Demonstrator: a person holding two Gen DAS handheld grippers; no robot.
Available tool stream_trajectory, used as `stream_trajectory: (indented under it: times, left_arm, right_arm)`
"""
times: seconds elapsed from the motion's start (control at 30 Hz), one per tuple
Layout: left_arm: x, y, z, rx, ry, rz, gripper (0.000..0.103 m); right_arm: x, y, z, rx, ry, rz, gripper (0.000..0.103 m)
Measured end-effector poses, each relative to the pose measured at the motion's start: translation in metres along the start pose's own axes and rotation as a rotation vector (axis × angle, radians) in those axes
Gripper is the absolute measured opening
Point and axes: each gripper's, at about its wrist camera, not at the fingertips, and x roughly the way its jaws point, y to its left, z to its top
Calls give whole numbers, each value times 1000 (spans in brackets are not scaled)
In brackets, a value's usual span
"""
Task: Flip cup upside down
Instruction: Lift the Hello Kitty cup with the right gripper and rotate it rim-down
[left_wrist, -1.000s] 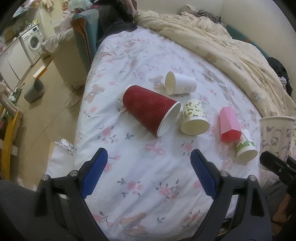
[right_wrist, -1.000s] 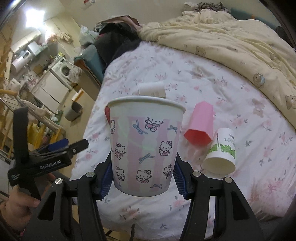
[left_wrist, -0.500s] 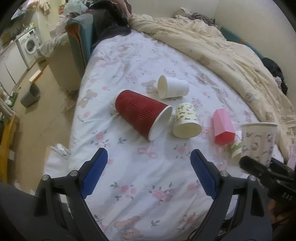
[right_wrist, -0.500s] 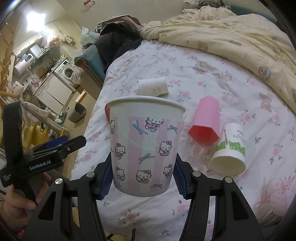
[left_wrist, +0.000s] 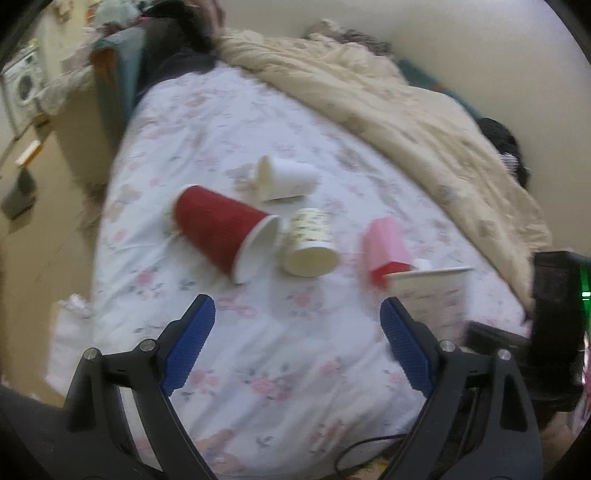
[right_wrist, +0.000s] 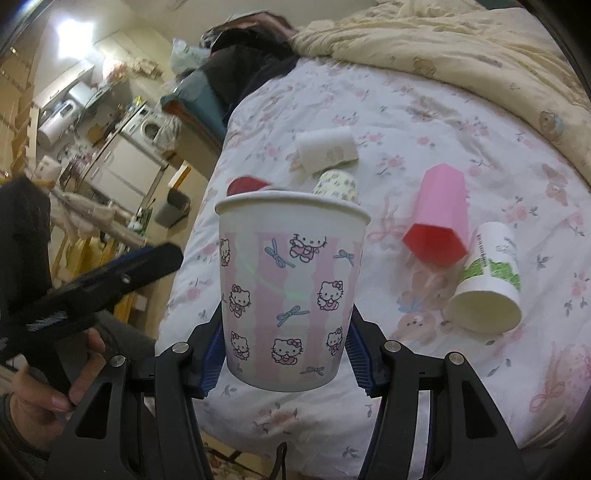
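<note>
My right gripper (right_wrist: 286, 363) is shut on a white and pink Hello Kitty paper cup (right_wrist: 290, 291), held upright with its mouth up, above the near edge of the bed. The same cup (left_wrist: 430, 295) shows at the right of the left wrist view, just beyond my left gripper's right finger. My left gripper (left_wrist: 297, 345) is open and empty over the floral bedsheet (left_wrist: 258, 354); it also shows at the left of the right wrist view (right_wrist: 110, 280).
On the bed lie a red ribbed cup (left_wrist: 225, 230), a white cup (left_wrist: 286, 177), a yellow patterned cup (left_wrist: 310, 242), a pink faceted cup (right_wrist: 439, 221) and a green-printed cup (right_wrist: 489, 284). A beige quilt (left_wrist: 424, 122) covers the far right. The floor lies left.
The Hello Kitty cup in my right gripper has moved closer to my left gripper's right finger. The left view is now blurred by motion.
</note>
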Motion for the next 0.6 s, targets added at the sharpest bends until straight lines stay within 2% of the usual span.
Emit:
stream_trajectory:
  times: [0.2, 0.3, 0.5, 0.6]
  left_arm:
    - [-4, -18, -3, 45, 12, -119, 89]
    - [-3, -16, -2, 38, 11, -92, 89]
    - [2, 4, 0, -48, 33, -70, 89]
    - [4, 8, 0, -56, 38, -47, 89]
  right_arm:
    - [9, 19, -6, -82, 50, 36, 59]
    - [12, 23, -8, -100, 64, 59, 59]
    - [10, 31, -13, -146, 55, 54, 58]
    - [10, 33, -15, -159, 53, 45, 58]
